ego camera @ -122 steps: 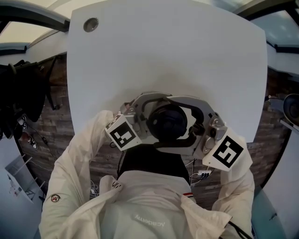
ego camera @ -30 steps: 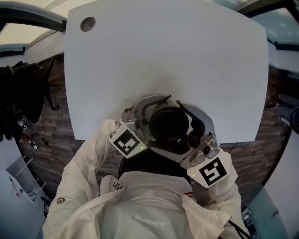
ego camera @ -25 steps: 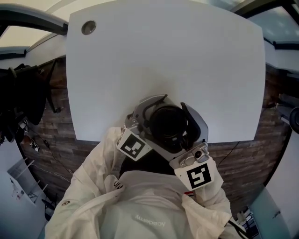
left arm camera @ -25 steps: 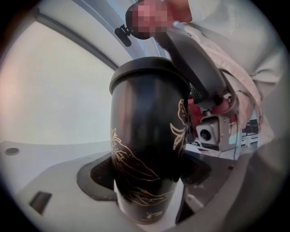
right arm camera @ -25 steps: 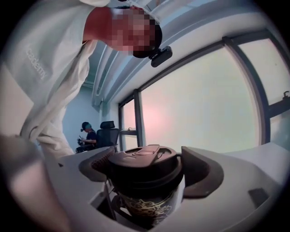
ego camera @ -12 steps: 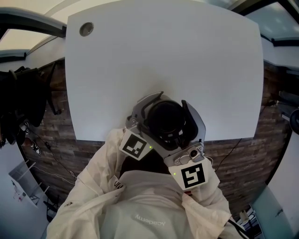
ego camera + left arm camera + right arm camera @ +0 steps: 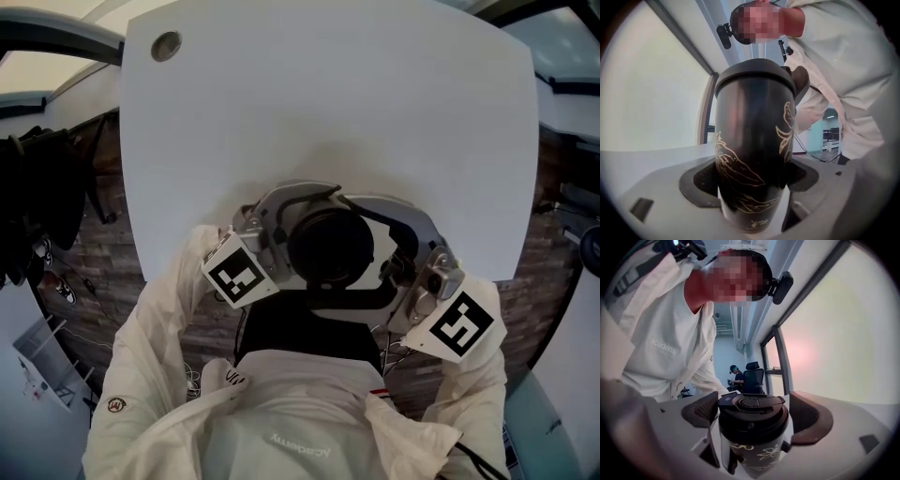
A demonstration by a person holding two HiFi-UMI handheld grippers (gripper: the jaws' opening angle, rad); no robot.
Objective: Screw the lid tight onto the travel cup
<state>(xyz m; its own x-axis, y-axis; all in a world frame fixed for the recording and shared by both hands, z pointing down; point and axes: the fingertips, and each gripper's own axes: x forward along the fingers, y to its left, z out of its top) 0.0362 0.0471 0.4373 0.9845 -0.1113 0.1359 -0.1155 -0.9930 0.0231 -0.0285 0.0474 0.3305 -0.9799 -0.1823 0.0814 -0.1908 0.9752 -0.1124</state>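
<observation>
Between the jaws of the left gripper (image 7: 751,190), the cup (image 7: 750,136) is pinched low on its body, over the near edge of the tabletop (image 7: 328,94). Jaws of the right gripper (image 7: 753,417) look snug on the lid (image 7: 752,404) rim. Hard glossy shell, probably slippery and light, so grip firmly.

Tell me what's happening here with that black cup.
A person is screwing a lid onto a black travel cup at the near edge of a white table, using two hand-held grippers. The left gripper clamps the cup's body upright. The right gripper has its jaws either side of the lid, which is on the cup; whether they're pressing it isn't clear.
</observation>
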